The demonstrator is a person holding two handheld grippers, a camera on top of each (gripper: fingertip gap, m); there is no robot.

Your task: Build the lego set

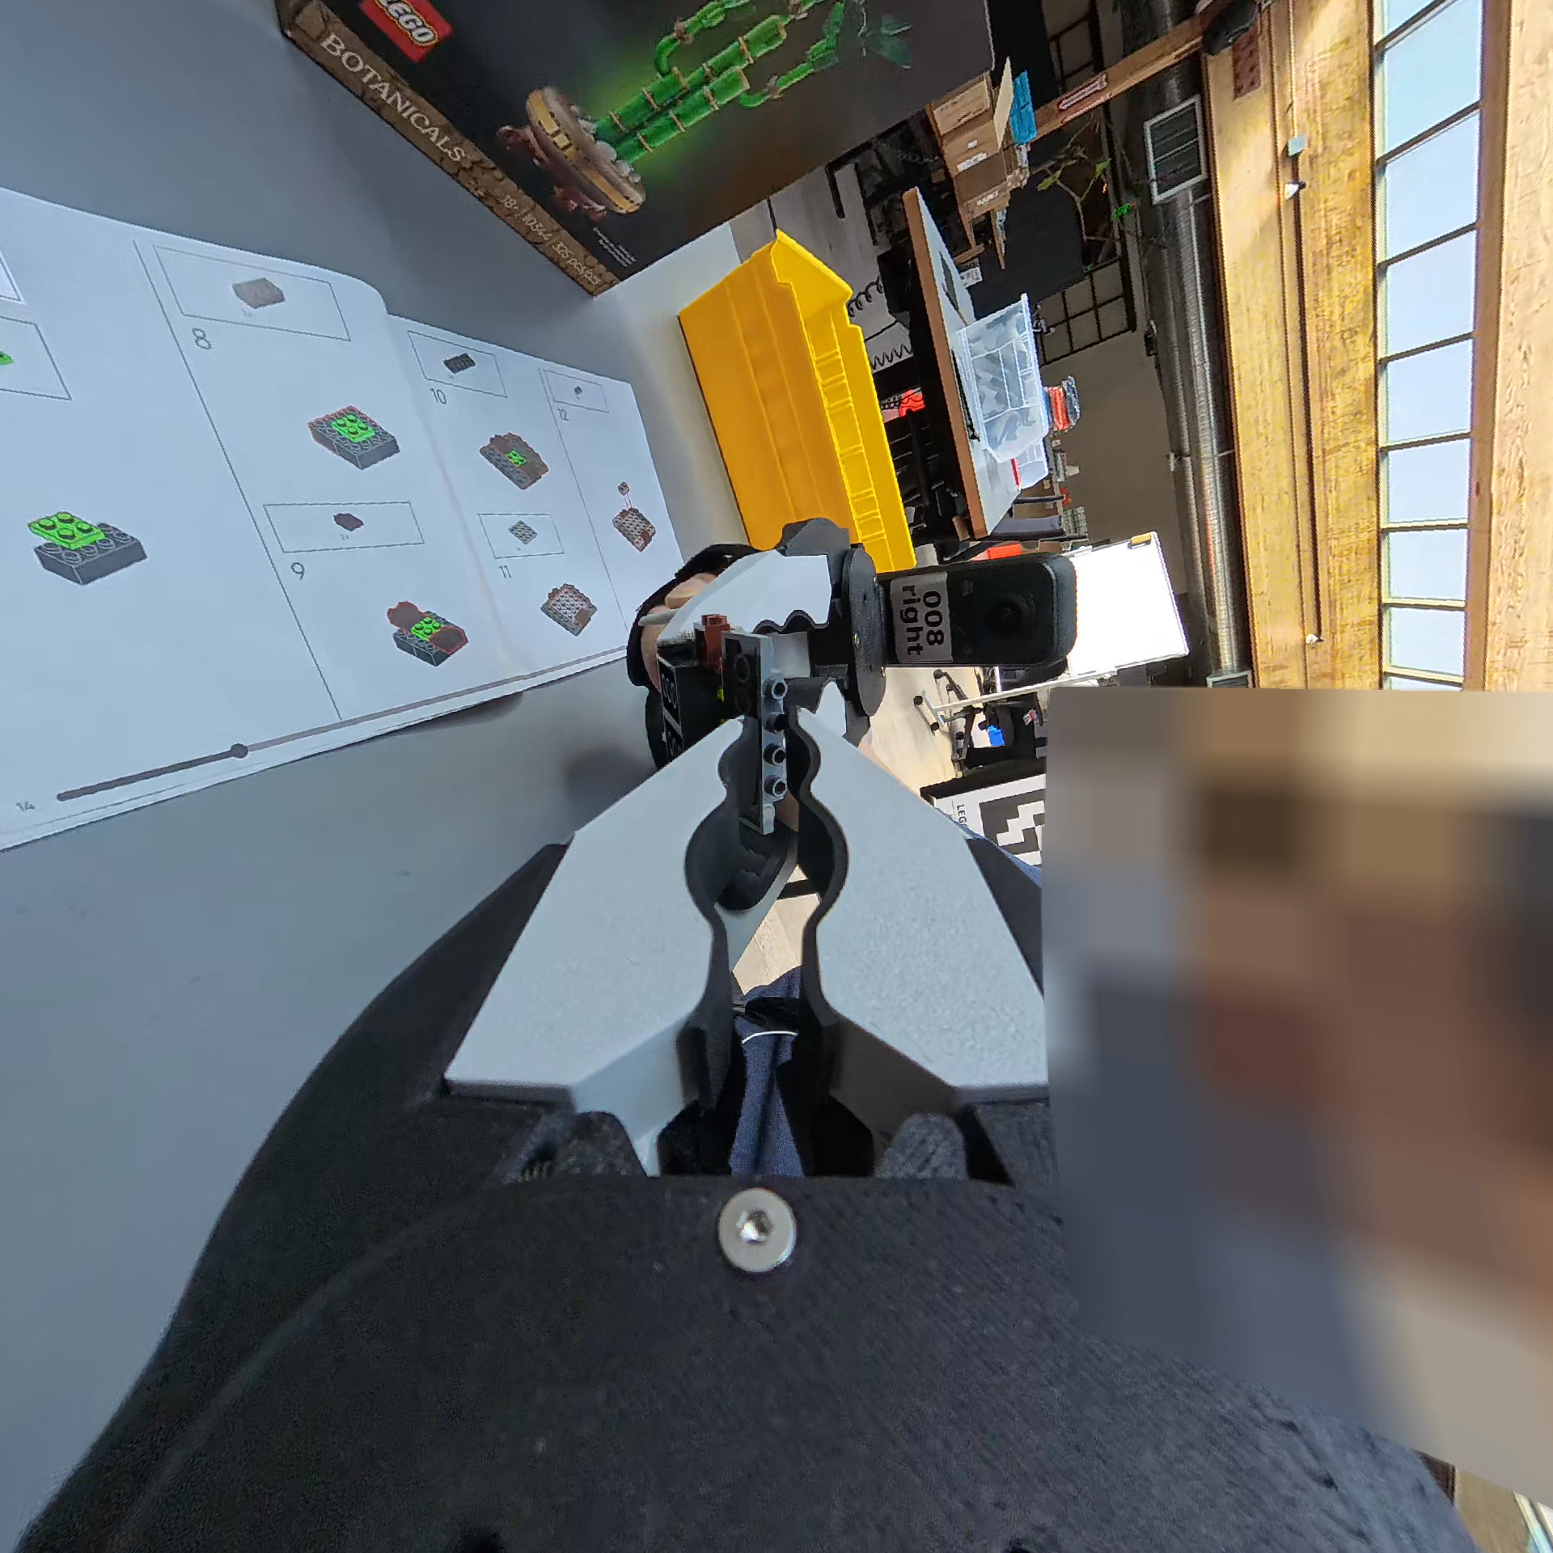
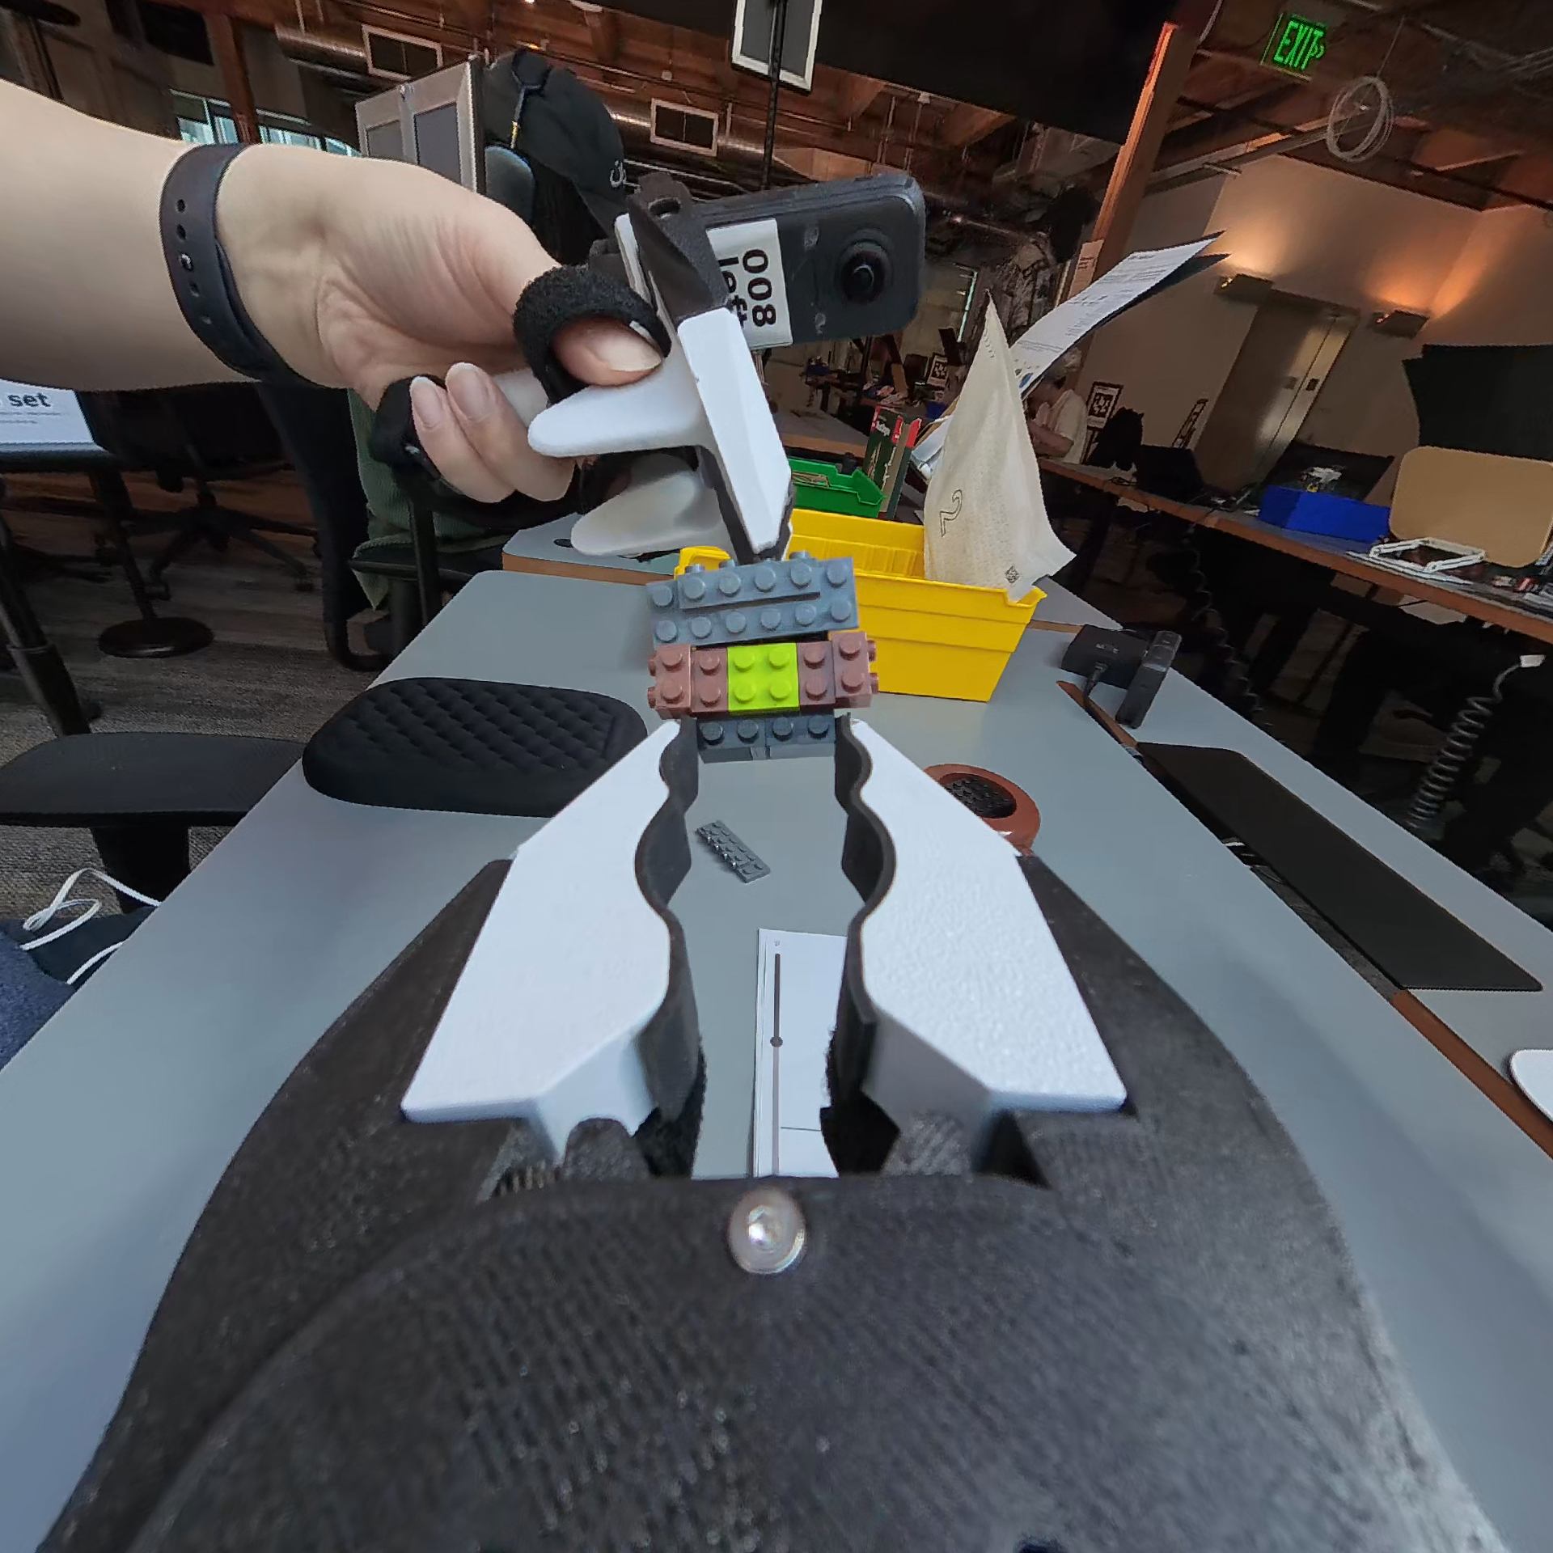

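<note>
Assembly (image 2: 760, 664) underside hidden, perhaps pinched between both grippers' fingers (image 2: 588, 849)

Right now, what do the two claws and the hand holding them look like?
Both claws, left claw and right claw, have pale grey wedge fingers with wavy black pads on textured black bodies, each with a silver screw. Each carries a black camera with a white label. The hand wears a black wristband and black finger loops.
</note>
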